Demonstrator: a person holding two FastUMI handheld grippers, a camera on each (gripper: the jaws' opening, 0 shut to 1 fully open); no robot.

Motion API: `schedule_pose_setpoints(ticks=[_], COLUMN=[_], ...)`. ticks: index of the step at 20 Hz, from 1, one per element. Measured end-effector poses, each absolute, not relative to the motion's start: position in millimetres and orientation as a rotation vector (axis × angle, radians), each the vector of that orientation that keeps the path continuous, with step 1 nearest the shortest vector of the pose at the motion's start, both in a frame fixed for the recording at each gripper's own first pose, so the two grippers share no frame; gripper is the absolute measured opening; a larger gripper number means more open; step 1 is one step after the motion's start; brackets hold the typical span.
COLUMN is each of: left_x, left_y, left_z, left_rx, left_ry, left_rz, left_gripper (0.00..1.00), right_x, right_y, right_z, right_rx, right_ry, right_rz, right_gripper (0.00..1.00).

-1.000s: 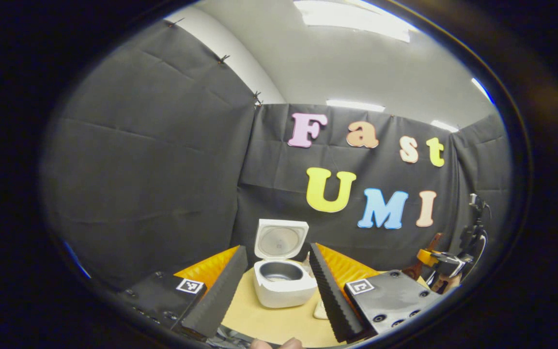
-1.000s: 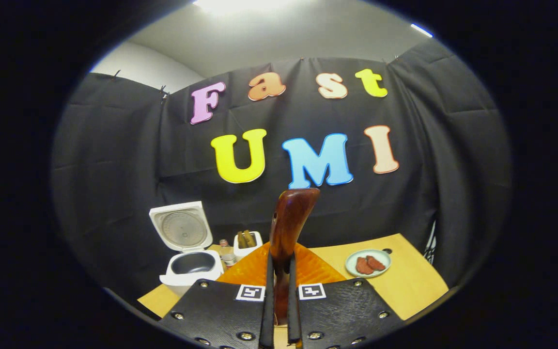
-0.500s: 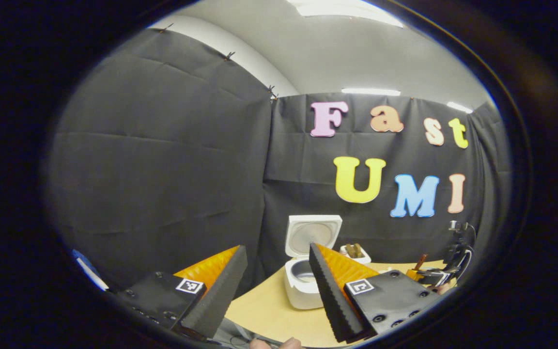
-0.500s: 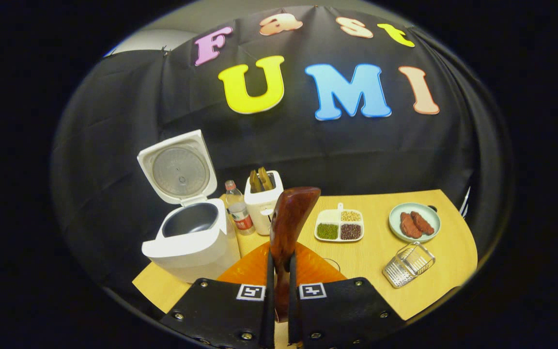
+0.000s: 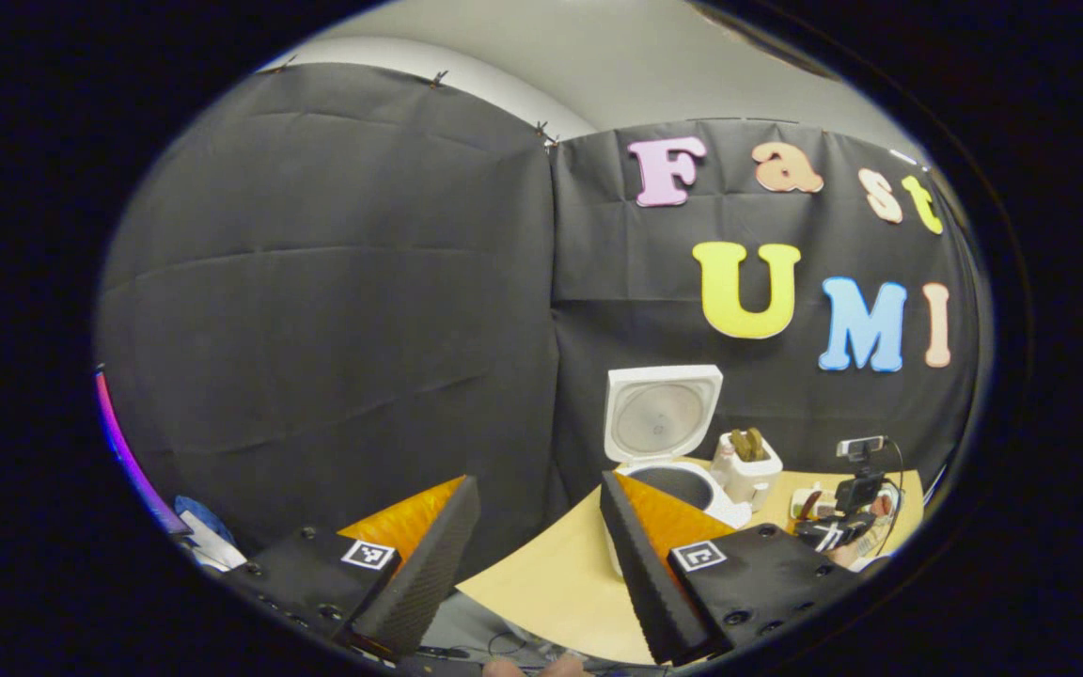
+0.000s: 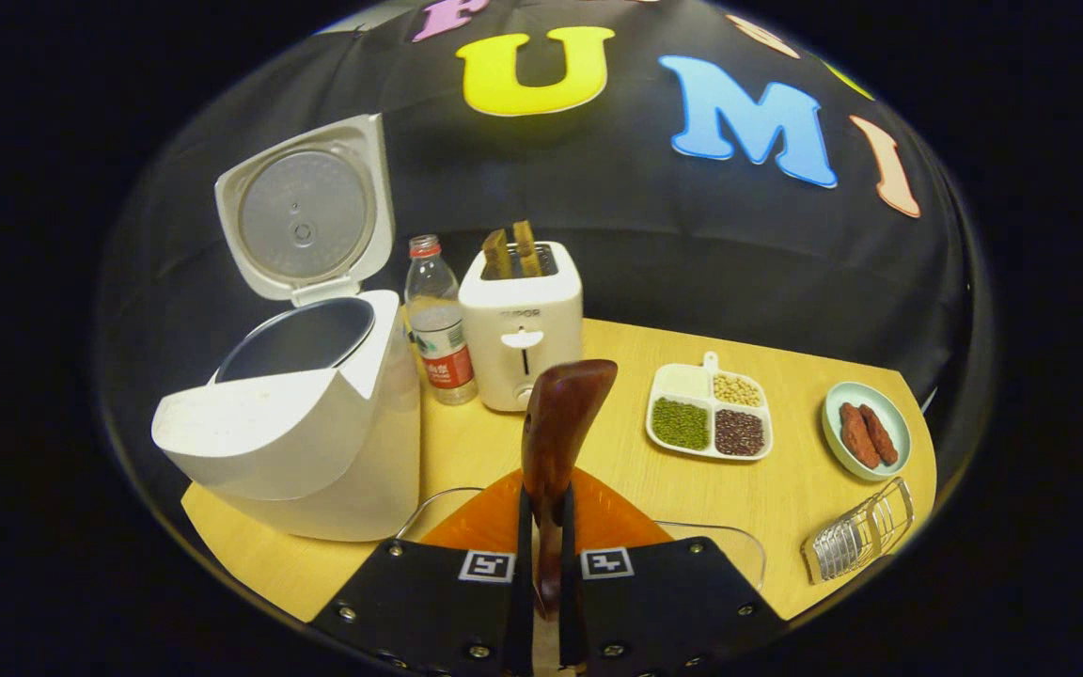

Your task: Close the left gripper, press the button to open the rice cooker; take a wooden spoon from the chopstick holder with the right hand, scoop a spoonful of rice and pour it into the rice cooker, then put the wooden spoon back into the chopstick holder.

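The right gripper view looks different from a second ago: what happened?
The right gripper, shut on the wooden spoon, tipped down toward the table, bringing the divided tray into sight. Left gripper swung leftward, open throughout. The rice cooker stayed open.

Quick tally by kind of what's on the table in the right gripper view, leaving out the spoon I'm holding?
Appliances: 2, the rice cooker and the toaster
Bottles: 1, the water bottle
Food dishes: 2, the divided tray and the round plate
Wire racks: 1, the wire rack
Total: 6
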State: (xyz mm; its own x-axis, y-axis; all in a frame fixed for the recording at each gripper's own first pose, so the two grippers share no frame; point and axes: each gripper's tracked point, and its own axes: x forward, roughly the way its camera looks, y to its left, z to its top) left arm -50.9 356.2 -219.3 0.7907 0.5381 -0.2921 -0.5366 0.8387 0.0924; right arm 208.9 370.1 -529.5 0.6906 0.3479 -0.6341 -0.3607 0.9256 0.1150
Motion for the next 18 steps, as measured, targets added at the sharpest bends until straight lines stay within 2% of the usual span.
schedule_pose_setpoints(ticks=[2, 3, 4, 5, 6, 8, 12, 13, 15, 16, 17, 18], left_x=[-50, -48, -48, -48, -49, -46, -50, -52, -54, -57, -59, -61], left_y=[357, 358, 360, 360, 359, 358, 345, 344, 339, 337, 336, 333], left_z=[-224, -223, -222, -220, -220, -228, -211, -209, -201, -196, -191, -186], left_rx=[-0.028, -0.041, -0.043, -0.04, -0.035, -0.027, -0.029, -0.028, -0.019, -0.011, -0.004, 0.005], left_ry=[0.324, 0.321, 0.318, 0.314, 0.309, 0.309, 0.295, 0.291, 0.279, 0.27, 0.263, 0.258], left_rz=[0.594, 0.6, 0.608, 0.612, 0.613, 0.613, 0.601, 0.598, 0.596, 0.598, 0.598, 0.597], left_gripper=[0.85, 0.92, 0.86, 0.97, 0.85, 0.85, 0.85, 0.97, 0.97, 0.85, 0.85, 0.91], right_x=[197, 188, 179, 170, 160, 145, 149, 152, 158, 159, 161, 164], right_y=[397, 403, 406, 406, 407, 398, 368, 361, 353, 351, 347, 343], right_z=[-531, -530, -533, -533, -535, -536, -537, -537, -535, -532, -530, -528], right_rx=[0.039, 0.036, 0.028, 0.031, 0.048, 0.106, 0.404, 0.487, 0.568, 0.598, 0.638, 0.687], right_ry=[0.742, 0.763, 0.774, 0.792, 0.814, 0.867, 0.964, 0.98, 0.976, 0.971, 0.969, 0.968], right_rz=[0.461, 0.494, 0.516, 0.54, 0.561, 0.586, 0.478, 0.444, 0.421, 0.418, 0.41, 0.396], right_gripper=[0.11, 0.11, 0.11, 0.11, 0.11, 0.11, 0.11, 0.11, 0.11, 0.11, 0.11, 0.11])
